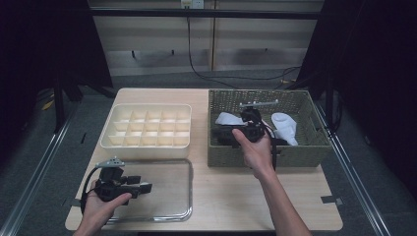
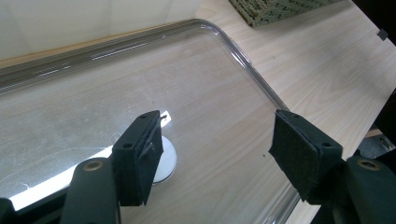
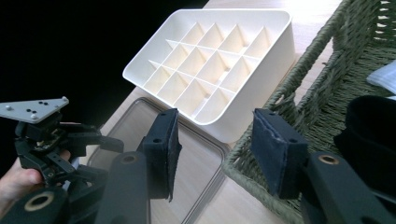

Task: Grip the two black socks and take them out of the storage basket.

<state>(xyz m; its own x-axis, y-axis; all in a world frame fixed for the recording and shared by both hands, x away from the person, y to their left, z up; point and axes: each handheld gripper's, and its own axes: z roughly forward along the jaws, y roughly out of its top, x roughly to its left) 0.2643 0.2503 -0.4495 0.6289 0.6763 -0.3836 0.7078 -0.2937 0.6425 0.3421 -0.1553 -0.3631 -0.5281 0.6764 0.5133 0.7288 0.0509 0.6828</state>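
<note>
Nearest us, lower left of the high view, our left gripper [image 1: 140,187] hangs released over the clear plastic lid [image 1: 172,196] on the desk [image 1: 295,206]. Our right gripper [image 3: 212,154], released too, sits centre-right in the green woven basket [image 1: 295,155] by white socks [image 1: 285,125]. We judge sorting unstarted: the cream divided organizer [image 3: 219,70] looks empty in the right gripper view.

Black left gripper [image 1: 146,187]; grey three-cornered plate; dark padded jaws with screws; bare forearms.

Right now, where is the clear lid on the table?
In the high view the clear lid lies flat at the near left of the table, just in front of the white divided box, with the left gripper over it.
</note>
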